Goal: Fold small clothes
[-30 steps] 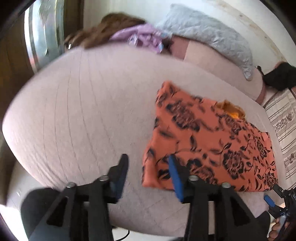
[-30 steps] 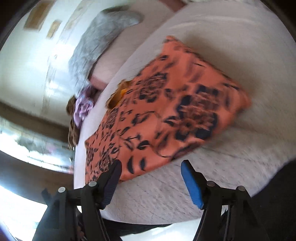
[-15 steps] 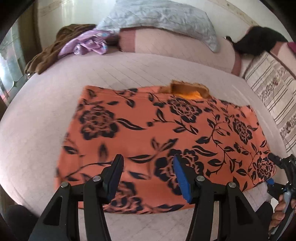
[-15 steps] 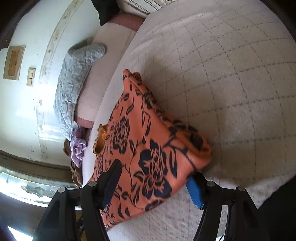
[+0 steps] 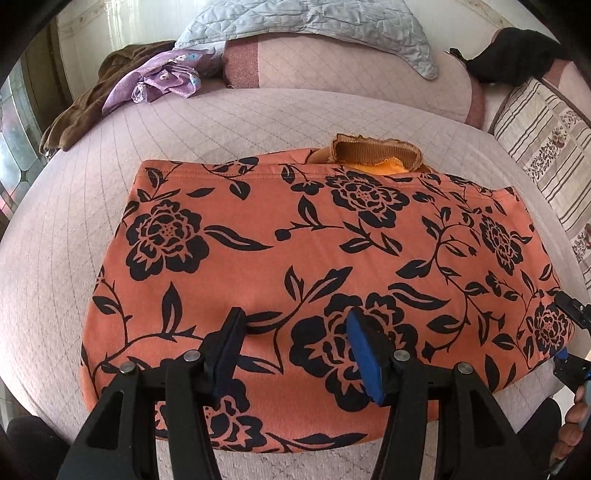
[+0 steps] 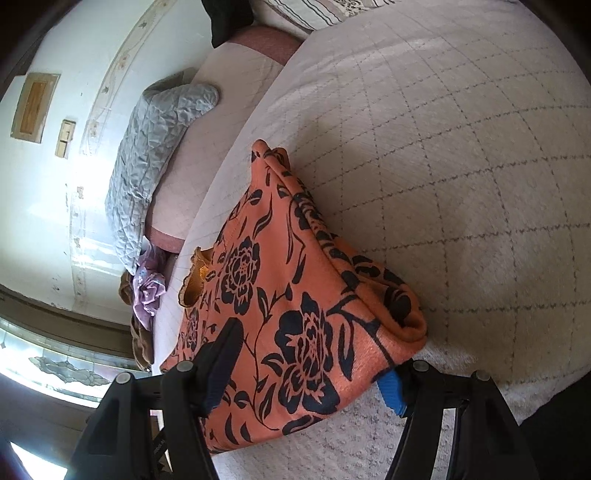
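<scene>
An orange garment with black flowers (image 5: 314,251) lies folded flat on the quilted bed; its ribbed mustard collar (image 5: 373,153) sticks out at the far edge. My left gripper (image 5: 295,339) is open and hovers over the garment's near middle. My right gripper (image 6: 306,354) is open and straddles the garment's near right corner (image 6: 325,325), with the cloth lying between the fingers; it also shows at the right edge of the left wrist view (image 5: 569,343).
The pale quilted bed (image 5: 74,221) carries a brown and purple clothes pile (image 5: 147,81) at the far left. A grey quilted pillow (image 5: 314,22) and a pink bolster (image 5: 351,70) lie behind. A striped cushion (image 5: 546,147) sits right.
My left gripper swung from the bed's bare left side over the garment's middle. My right gripper moved in so the garment's corner lies between its open fingers.
</scene>
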A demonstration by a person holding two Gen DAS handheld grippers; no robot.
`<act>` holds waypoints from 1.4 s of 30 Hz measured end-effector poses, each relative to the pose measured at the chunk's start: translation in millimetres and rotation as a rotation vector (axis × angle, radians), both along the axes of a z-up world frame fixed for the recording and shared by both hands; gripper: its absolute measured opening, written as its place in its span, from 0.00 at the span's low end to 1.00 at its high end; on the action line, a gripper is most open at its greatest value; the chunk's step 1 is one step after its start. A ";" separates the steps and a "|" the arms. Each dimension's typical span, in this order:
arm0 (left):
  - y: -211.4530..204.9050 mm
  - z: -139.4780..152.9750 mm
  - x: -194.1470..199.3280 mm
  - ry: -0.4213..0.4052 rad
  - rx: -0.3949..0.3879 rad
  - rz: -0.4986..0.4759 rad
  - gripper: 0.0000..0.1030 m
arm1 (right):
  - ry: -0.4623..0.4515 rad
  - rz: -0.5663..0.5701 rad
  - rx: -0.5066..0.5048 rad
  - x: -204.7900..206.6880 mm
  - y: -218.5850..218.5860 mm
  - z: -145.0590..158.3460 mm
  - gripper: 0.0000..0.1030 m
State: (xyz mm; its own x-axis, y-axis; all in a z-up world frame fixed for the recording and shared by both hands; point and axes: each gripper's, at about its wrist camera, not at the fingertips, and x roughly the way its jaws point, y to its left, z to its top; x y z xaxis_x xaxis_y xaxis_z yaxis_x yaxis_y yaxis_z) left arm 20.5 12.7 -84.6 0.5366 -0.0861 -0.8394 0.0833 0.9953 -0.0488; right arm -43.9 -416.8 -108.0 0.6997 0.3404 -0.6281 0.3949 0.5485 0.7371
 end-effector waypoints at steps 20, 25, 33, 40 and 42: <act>-5.4 1.1 10.4 -0.007 0.002 -0.009 0.56 | 0.004 0.046 -0.127 10.1 10.9 7.2 0.66; -8.3 7.2 10.5 -0.034 0.002 -0.013 0.56 | 0.008 0.064 -0.170 12.5 14.6 11.6 0.41; -17.1 1.1 9.9 -0.030 0.040 -0.054 0.57 | 0.028 0.042 -0.115 13.6 6.7 4.1 0.48; -25.6 -11.0 10.2 -0.041 0.110 -0.103 0.59 | 0.079 0.092 -0.231 32.5 18.1 6.5 0.25; -14.0 5.9 7.6 -0.027 0.029 -0.104 0.58 | 0.093 0.111 -0.278 37.8 24.1 14.4 0.17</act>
State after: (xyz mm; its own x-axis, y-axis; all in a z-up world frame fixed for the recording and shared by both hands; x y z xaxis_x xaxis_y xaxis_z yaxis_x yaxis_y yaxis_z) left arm 28.1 -1.3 -78.7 0.5484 -0.1186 -0.8278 0.1869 0.9822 -0.0170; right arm -6.0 -392.7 -93.6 0.6032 0.2175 -0.7674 0.3800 0.7675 0.5163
